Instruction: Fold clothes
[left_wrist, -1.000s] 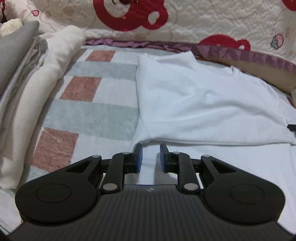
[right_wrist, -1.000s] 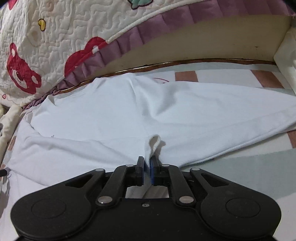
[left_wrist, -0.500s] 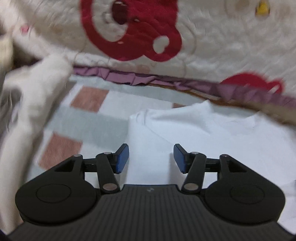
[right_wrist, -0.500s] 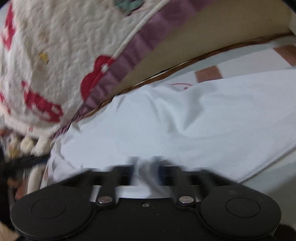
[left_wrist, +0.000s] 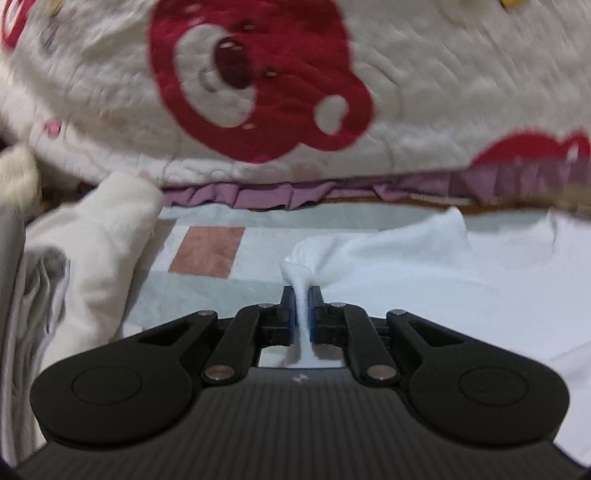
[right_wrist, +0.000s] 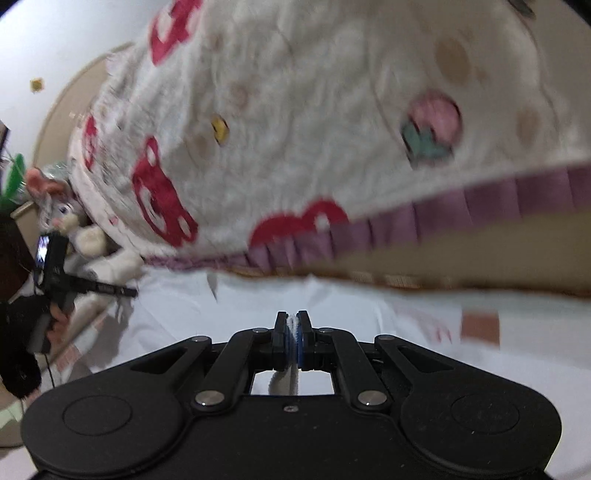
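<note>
Both hand-held grippers pinch the white shirt (left_wrist: 424, 295), which lies spread on the bed (left_wrist: 207, 280) below the bear-print quilt (left_wrist: 258, 92). The left hand-held gripper (left_wrist: 302, 295) is closed on a raised fold at the shirt's left edge, cloth bunching up between the blue pads (left_wrist: 291, 314). The right hand-held gripper (right_wrist: 293, 325) is likewise closed on a thin ridge of the shirt (right_wrist: 258, 306).

Step in hand, as judged: both edges are secured for a fold, probably one part of the shirt carried over the rest. The next move calls for lifting both grips together and at equal height, so that the cloth travels taut and lands square.

Hard to make out: both views are motion-blurred; which parts of the shirt are held (hem, sleeve or shoulder) cannot be told; the near part of the shirt is hidden beneath each gripper body. A folded pile (left_wrist: 92, 266) stands at left, its top cut off.
</note>
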